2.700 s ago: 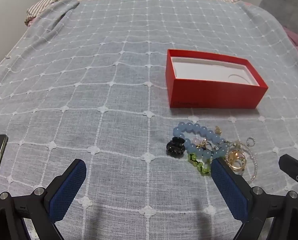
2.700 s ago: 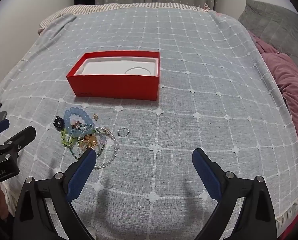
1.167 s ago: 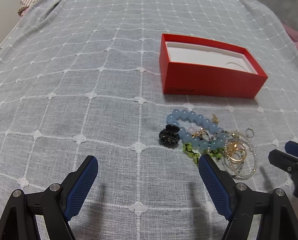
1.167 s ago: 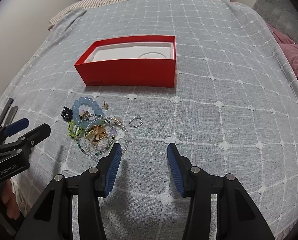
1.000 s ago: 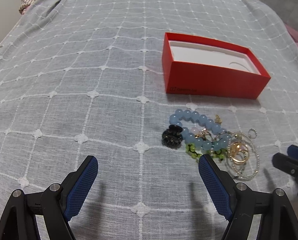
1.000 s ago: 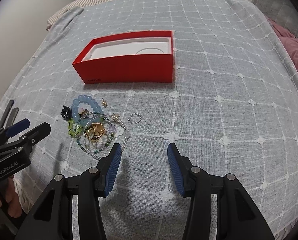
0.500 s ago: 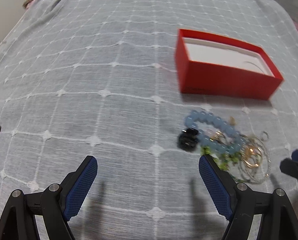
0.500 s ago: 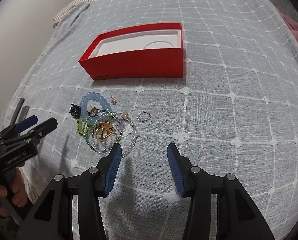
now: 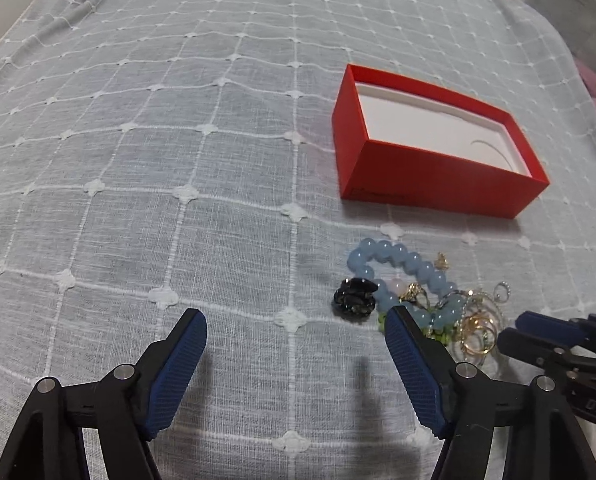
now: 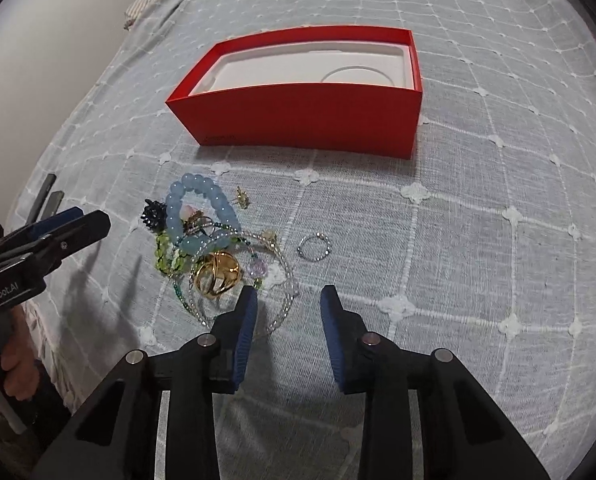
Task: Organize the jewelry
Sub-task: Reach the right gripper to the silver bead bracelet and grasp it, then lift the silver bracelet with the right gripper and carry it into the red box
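- One red box (image 10: 305, 120), rectangular card with a white moulded insert, sits beyond the right gripper (image 10: 289, 300).
- One jewelry pile (image 10: 210, 248) lies just ahead-left of it: one blue bead bracelet (image 10: 202, 208), gold rings (image 10: 218, 270), one clear bead strand (image 10: 286, 280).
- One small beaded ring (image 10: 314, 247) lies apart, directly ahead.
- Right gripper: jaws closing, nothing between them.
- Left gripper (image 9: 294, 324): jaws wide, closing, over bare grid-stitched bedspread (image 9: 138, 160).

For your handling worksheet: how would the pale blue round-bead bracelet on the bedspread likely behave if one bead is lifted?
The pale blue round-bead bracelet would probably droop as a loop, being separate strung beads. It overlaps the clear-bead strand and gold rings, so it may drag them. Its glossy round beads look slippery to pinch.
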